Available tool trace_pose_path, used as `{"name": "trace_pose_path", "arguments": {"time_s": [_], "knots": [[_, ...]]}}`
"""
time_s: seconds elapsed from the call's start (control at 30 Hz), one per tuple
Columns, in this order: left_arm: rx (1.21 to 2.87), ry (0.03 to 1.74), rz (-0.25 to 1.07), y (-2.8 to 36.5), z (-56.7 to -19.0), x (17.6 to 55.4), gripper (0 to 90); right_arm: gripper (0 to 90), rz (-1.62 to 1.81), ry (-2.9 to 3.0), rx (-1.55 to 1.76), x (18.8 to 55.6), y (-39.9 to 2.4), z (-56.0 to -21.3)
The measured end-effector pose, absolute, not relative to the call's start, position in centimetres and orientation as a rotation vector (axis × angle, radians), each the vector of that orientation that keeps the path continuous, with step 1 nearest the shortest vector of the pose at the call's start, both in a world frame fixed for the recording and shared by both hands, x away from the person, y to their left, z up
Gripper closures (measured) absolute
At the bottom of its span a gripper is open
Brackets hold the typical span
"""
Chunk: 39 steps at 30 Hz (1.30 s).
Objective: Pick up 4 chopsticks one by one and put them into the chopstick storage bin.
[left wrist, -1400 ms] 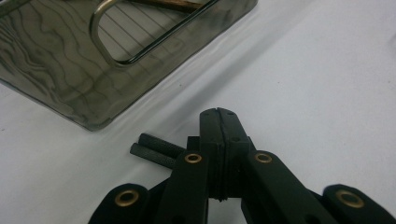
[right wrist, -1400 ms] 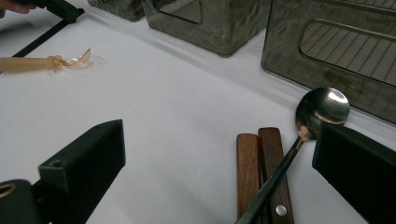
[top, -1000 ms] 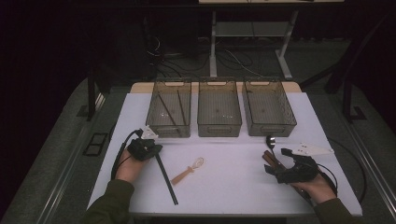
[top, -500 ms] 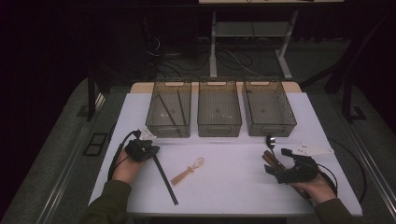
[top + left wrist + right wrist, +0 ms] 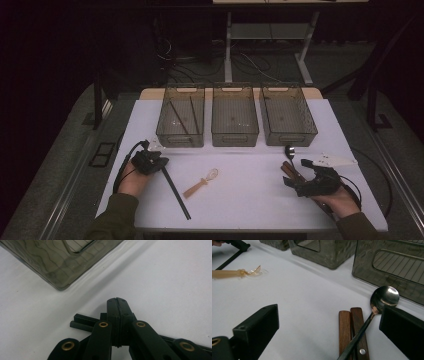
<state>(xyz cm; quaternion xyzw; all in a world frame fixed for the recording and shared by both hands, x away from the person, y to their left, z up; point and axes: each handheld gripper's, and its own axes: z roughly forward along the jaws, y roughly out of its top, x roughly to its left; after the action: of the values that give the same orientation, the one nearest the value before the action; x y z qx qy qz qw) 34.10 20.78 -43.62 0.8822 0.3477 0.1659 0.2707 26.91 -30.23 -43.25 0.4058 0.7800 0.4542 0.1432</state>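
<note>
The white desk [image 5: 240, 200] lies open between the hands; three bins [image 5: 235, 116] line its far edge; left gripper [image 5: 149, 162], jaws pressed together over black chopsticks [image 5: 176, 192]; right gripper [image 5: 311, 183], jaws wide, straddles spoon [image 5: 384, 296] and wooden handles [image 5: 352, 327].

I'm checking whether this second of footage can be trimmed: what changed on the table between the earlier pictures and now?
Nothing visibly changed. The left gripper stays shut by the black chopsticks, the right gripper stays open over the spoon, and the whisk and the three bins lie as before.
</note>
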Motion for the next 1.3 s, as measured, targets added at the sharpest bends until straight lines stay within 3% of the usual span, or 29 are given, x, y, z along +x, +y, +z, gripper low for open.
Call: {"name": "trace_pose_path", "arguments": {"time_s": [0.23,0.5,1.3], "knots": [[2.334,0.961,0.462,21.5,-43.1,33.7,89.5,2.5,1.312,2.25,1.168,26.9,-30.2,-43.2],[2.296,1.1,0.498,23.8,-43.1,34.0,89.5,2.5,1.313,2.247,1.166,26.9,-30.2,-43.2],[2.278,1.099,0.488,21.5,-43.9,35.8,89.5,2.5,1.31,2.251,1.166,26.9,-30.2,-43.2]]}}
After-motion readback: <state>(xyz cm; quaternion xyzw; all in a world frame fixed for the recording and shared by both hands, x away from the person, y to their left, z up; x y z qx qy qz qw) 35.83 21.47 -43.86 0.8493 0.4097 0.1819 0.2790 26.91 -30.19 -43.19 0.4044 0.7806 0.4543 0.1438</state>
